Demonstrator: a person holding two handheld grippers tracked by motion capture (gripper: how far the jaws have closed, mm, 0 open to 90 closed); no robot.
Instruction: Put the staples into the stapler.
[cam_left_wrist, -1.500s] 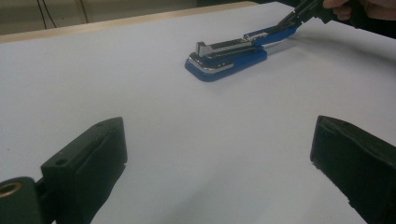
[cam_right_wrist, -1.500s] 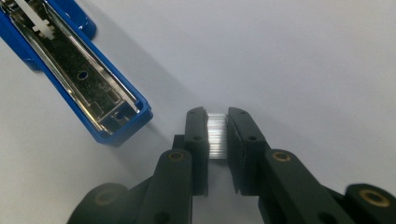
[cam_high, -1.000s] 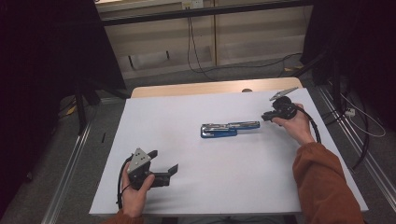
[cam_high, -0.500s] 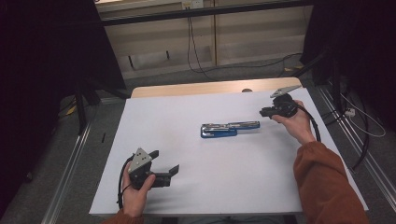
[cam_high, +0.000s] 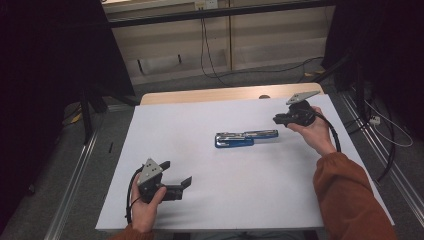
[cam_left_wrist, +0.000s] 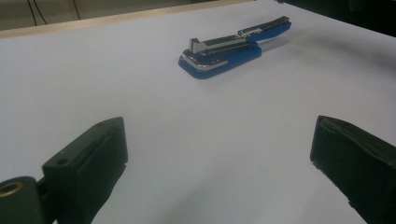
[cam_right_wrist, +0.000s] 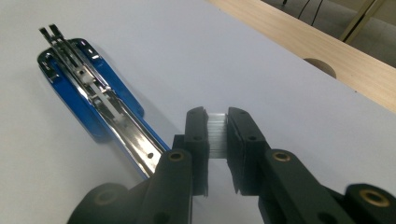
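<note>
A blue stapler (cam_high: 245, 137) lies swung open on the white tabletop (cam_high: 225, 200), its metal staple channel facing up (cam_right_wrist: 93, 102). My right gripper (cam_high: 276, 119) hovers just right of the stapler's far end. Its jaws (cam_right_wrist: 217, 116) are shut on a short silvery strip of staples (cam_right_wrist: 216, 135). My left gripper (cam_high: 176, 172) rests near the table's front left, held by a hand, well short of the stapler (cam_left_wrist: 229, 49). Its jaws (cam_left_wrist: 219, 133) stand wide open with nothing between them.
A wooden table edge (cam_high: 210, 95) with a round cable hole (cam_high: 264, 96) runs along the back. Cables (cam_high: 210, 50) hang down behind the table. Metal rails (cam_high: 75, 170) flank both sides. An orange sleeve (cam_high: 350, 200) comes in at the bottom right.
My right gripper has lifted slightly with the staple strip still in its jaws. The left gripper and the stapler have not moved.
</note>
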